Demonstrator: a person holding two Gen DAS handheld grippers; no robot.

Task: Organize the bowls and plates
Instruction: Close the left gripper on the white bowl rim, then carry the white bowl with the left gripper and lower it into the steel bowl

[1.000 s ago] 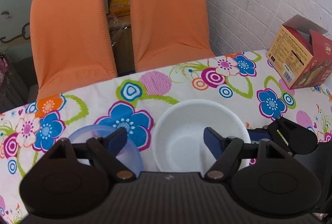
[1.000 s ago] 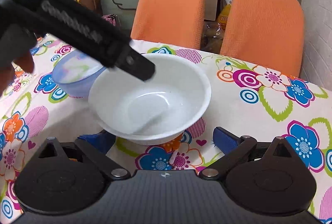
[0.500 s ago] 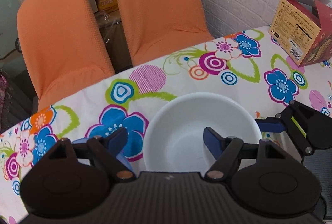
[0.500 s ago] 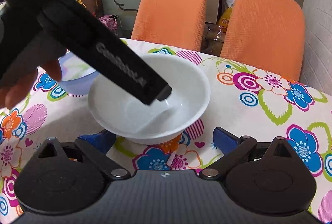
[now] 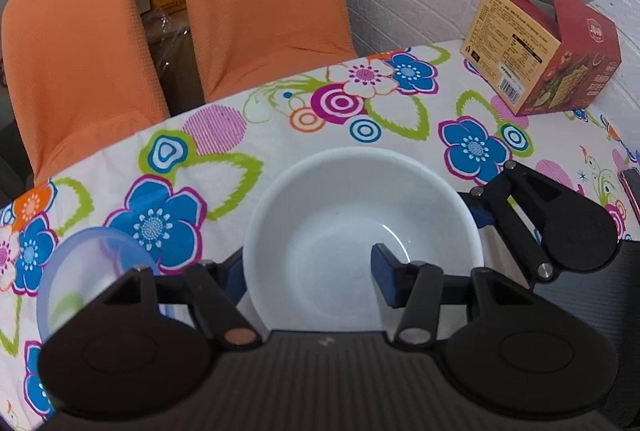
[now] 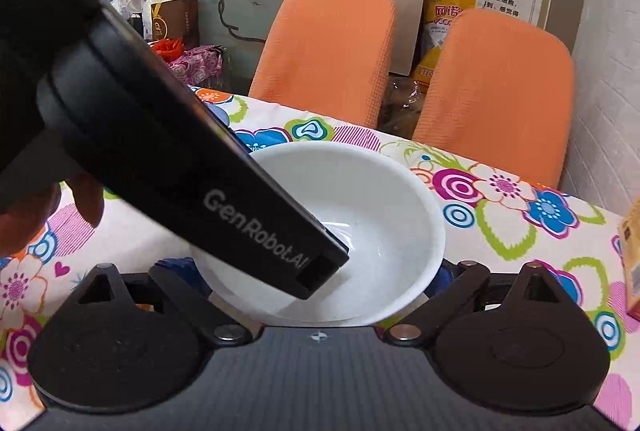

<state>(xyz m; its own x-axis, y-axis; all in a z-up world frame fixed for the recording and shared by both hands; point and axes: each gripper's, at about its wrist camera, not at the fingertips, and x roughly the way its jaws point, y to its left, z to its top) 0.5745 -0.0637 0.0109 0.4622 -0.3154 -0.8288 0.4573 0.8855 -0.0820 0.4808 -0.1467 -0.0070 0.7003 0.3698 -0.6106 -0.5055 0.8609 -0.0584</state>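
Evidently little is sorted yet. The left gripper [image 5: 310,277] is spread astride the near rim of the white bowl [image 5: 362,227], one finger inside, one outside, not yet pinching. The right gripper [image 6: 316,281], also spread, straddles the bowl's opposite side. A translucent blue bowl [image 5: 86,265] sits separately, left of the left gripper, unstacked.

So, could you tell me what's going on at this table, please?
A person is working on a white bowl with two handheld grippers. The left gripper is open astride the bowl's near rim, one finger inside and one outside. The right gripper is open at the bowl's other side. A blue bowl sits beside it on the tablecloth.
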